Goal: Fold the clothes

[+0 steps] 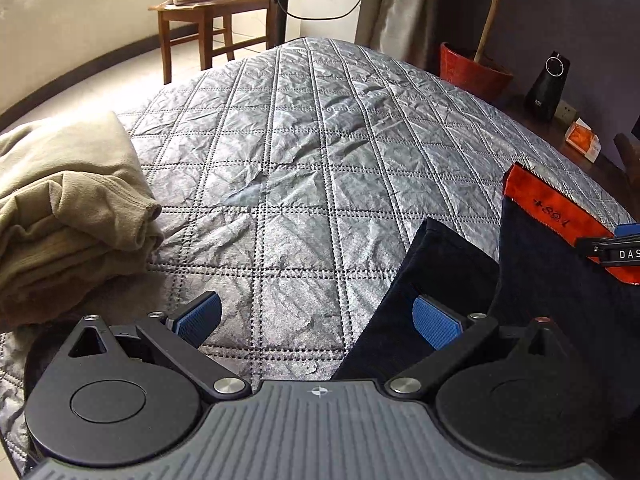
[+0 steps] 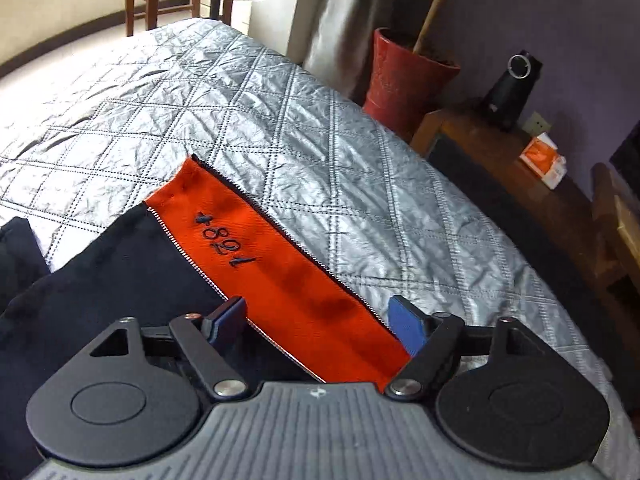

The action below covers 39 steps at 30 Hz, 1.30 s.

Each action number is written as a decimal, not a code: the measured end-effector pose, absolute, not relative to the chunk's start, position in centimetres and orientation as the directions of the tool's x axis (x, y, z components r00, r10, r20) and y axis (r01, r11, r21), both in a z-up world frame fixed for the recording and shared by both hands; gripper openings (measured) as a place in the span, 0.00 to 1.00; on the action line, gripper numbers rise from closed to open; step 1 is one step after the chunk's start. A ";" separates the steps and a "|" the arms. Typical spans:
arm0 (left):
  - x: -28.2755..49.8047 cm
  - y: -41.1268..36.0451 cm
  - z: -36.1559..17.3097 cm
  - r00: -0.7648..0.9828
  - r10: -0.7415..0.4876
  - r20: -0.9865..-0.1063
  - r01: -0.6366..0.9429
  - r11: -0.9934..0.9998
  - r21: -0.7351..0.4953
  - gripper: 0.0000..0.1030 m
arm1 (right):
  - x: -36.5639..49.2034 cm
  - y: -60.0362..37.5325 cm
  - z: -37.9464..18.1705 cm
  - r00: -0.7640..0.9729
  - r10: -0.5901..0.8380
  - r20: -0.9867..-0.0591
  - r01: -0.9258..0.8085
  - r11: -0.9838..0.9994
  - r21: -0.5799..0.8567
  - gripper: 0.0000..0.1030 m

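Both the left gripper (image 1: 318, 320) and the right gripper (image 2: 320, 326) stand released over the dark jacket (image 2: 120, 264) on the bed (image 1: 304, 152), so the next fold needs a fresh grasp near its orange zipper band (image 2: 288, 276).

The right gripper (image 2: 320, 320), jaws wide, straddles the dark jacket's (image 2: 120, 272) orange zipper band (image 2: 288, 280) on the quilt (image 2: 280, 120).

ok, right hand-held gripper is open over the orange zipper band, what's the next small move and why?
Probably close the right hand-held gripper on the orange band: its pads stand open on either side of the band, nothing pinched yet. The left hand-held gripper is open too, one pad over the dark garment, so neither holds cloth for a fold.
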State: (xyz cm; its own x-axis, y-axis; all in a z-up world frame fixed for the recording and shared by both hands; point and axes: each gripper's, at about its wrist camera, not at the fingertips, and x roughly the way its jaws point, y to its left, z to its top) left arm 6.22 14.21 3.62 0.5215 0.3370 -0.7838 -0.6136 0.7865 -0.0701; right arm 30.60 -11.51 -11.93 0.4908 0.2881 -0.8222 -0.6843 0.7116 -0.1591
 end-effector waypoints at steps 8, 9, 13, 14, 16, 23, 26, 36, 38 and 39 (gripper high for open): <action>6.2 14.3 3.4 0.510 0.349 -0.786 -0.626 0.778 -0.061 0.99 | 32.0 -12.9 -8.7 0.504 0.374 -0.778 -0.588 0.809 0.007 0.03; 6.2 14.3 3.5 0.511 0.350 -0.785 -0.624 0.779 -0.059 0.99 | 31.7 -13.2 -7.7 0.536 0.384 -0.752 -0.575 0.818 0.009 0.03; 6.2 14.1 3.5 0.512 0.356 -0.782 -0.624 0.779 -0.054 1.00 | 29.7 -14.7 -2.8 0.684 0.404 -0.608 -0.505 0.863 0.005 0.03; 6.2 14.2 3.5 0.510 0.359 -0.782 -0.628 0.777 -0.053 1.00 | 29.0 -15.1 -1.9 0.710 0.407 -0.575 -0.490 0.872 0.011 0.03; 6.1 14.5 3.5 0.506 0.366 -0.781 -0.641 0.766 -0.056 1.00 | 26.6 -15.4 -0.6 0.742 0.418 -0.524 -0.486 0.874 0.009 0.03; 5.2 15.5 4.7 0.518 0.435 -0.736 -0.684 0.728 -0.051 1.00 | 15.8 -15.1 -0.8 0.770 0.439 -0.463 -0.497 0.868 -0.003 0.03; 5.0 16.0 4.9 0.513 0.455 -0.728 -0.704 0.708 -0.054 1.00 | 11.0 -14.5 -1.4 0.769 0.434 -0.469 -0.513 0.857 -0.048 0.03; 2.1 17.7 8.3 0.543 0.612 -0.575 -0.793 0.598 -0.113 1.00 | 2.6 -12.2 -7.9 0.557 0.418 -0.717 -0.554 0.831 0.053 0.03; 2.3 17.2 8.5 0.556 0.618 -0.556 -0.782 0.616 -0.097 1.00 | 1.8 -11.7 -8.3 0.530 0.413 -0.741 -0.563 0.825 0.057 0.03; 2.6 16.8 8.5 0.561 0.614 -0.555 -0.772 0.629 -0.085 1.00 | 1.5 -11.5 -8.4 0.518 0.407 -0.753 -0.574 0.818 0.047 0.04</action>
State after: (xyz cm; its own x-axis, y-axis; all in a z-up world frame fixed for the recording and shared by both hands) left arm 2.61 16.82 8.54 0.5609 0.6139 -0.5554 -0.7725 0.6294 -0.0846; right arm 1.49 -11.48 -8.39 0.5176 0.4067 -0.7528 -0.5736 0.8178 0.0474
